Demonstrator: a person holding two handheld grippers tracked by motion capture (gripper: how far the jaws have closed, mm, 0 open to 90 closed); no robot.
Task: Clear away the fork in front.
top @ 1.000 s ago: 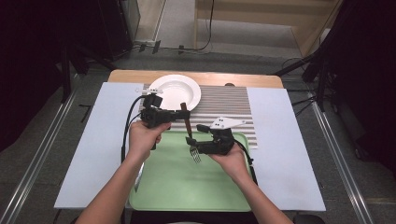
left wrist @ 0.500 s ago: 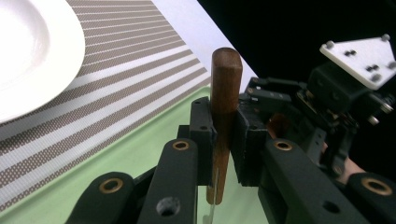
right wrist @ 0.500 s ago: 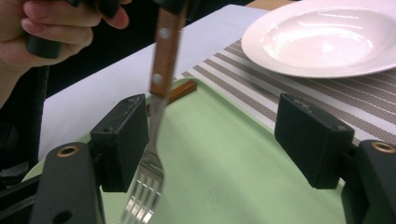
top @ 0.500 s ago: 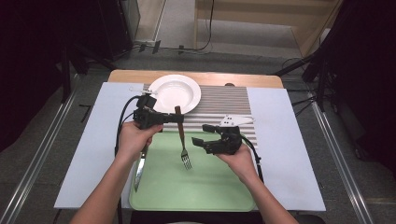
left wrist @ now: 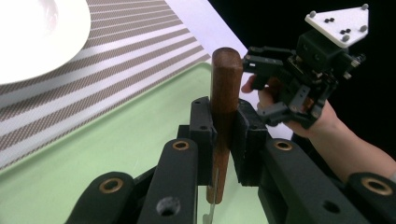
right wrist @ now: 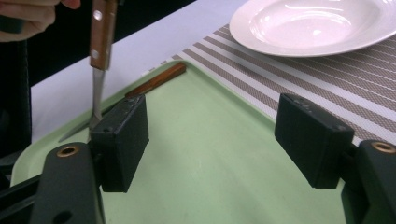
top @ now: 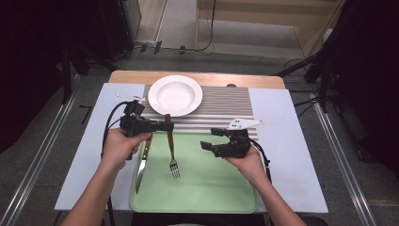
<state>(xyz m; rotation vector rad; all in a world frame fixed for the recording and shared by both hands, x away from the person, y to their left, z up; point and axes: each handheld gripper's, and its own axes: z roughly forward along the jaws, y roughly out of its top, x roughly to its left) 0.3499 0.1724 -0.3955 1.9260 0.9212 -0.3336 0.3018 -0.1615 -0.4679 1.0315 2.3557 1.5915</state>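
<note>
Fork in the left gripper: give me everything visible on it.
The fork has a dark brown wooden handle and a metal neck and tines. The left gripper is shut on the handle, pads on both sides, handle end poking up above the jaws. It hangs roughly upright, tines down, over the green tray; whether the tines touch the tray I cannot tell. Nothing else touches it.

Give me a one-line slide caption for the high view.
Left gripper holds a fork over a green tray; right gripper open beside it.

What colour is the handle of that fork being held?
Reddish-brown wood; the fork handle shows best in the left gripper view.
</note>
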